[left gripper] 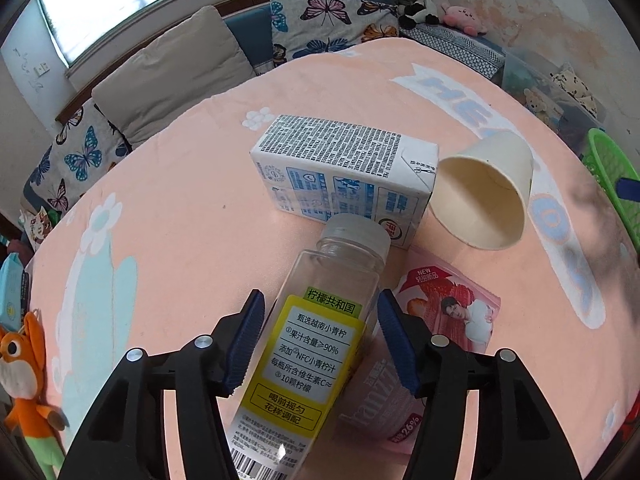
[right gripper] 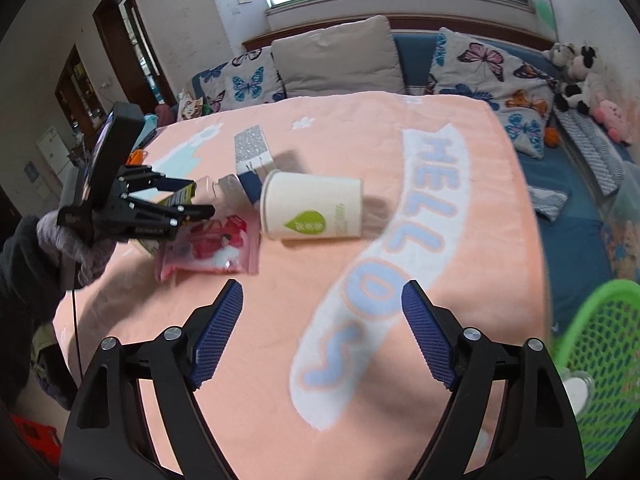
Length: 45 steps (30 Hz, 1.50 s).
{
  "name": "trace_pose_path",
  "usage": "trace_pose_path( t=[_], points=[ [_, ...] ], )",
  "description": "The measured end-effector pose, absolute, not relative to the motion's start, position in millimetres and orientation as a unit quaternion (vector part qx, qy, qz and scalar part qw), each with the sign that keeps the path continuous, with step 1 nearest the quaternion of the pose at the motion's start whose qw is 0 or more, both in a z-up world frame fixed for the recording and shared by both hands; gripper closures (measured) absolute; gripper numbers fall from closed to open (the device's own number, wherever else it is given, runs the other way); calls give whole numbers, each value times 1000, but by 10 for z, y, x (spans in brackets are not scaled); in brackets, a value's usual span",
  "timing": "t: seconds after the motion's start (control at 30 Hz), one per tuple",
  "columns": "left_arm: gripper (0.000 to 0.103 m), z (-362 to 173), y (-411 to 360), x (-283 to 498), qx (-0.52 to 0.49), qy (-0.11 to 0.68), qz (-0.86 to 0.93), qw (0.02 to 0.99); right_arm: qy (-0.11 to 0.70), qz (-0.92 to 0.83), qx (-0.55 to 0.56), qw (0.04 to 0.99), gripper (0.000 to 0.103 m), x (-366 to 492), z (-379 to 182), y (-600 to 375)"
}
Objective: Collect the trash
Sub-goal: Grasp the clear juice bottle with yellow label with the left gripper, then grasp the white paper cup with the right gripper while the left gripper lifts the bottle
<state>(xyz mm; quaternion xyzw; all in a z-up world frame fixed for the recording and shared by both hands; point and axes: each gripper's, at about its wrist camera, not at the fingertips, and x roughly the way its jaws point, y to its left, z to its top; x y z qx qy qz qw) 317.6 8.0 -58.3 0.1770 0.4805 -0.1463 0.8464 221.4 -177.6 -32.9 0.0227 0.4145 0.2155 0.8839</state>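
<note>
Bottle [left gripper: 320, 344], clear and empty, lies on the blanket [left gripper: 180, 200] between the pads of the left gripper [left gripper: 320, 344], which stand apart and are not closed on it. Touching its cap: carton [left gripper: 344, 176]. Beside it: cup [left gripper: 484, 192] on its side and pink wrapper [left gripper: 452, 312]. Right gripper [right gripper: 322, 332] is wide open, holding nothing. Basket [right gripper: 600, 344] sits at the right edge; its contents are unclear. All 4 items appear uncollected.

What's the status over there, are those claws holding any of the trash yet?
Left gripper open around clear bottle, not clamped. Right gripper open, empty. Milk carton, paper cup, pink packet lying close by. Green basket at right.
</note>
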Motion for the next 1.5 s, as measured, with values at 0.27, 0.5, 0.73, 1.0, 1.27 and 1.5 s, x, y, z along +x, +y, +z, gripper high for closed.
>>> trace_pose_path(
  t=[0.27, 0.5, 0.73, 1.0, 1.27, 1.5],
  points=[
    [53, -514, 169, 3077, 164, 474, -141, 853, 421, 226, 52, 877, 11, 2580, -473, -1562],
    [55, -378, 342, 2994, 135, 462, -128, 867, 430, 217, 66, 874, 11, 2845, -619, -1465],
    [56, -113, 501, 2841, 101, 432, -118, 888, 441, 206, 87, 869, 11, 2995, -758, -1470],
    [56, 187, 510, 2682, 63, 399, -131, 905, 438, 202, 92, 871, 15, 2929, -712, -1528],
    [56, 327, 275, 2541, 48, 385, -158, 908, 428, 200, 93, 877, 16, 2596, -556, -1733],
    [56, 406, -63, 2415, 43, 375, -188, 907, 412, 191, 87, 887, 16, 2169, -395, -2006]
  ],
)
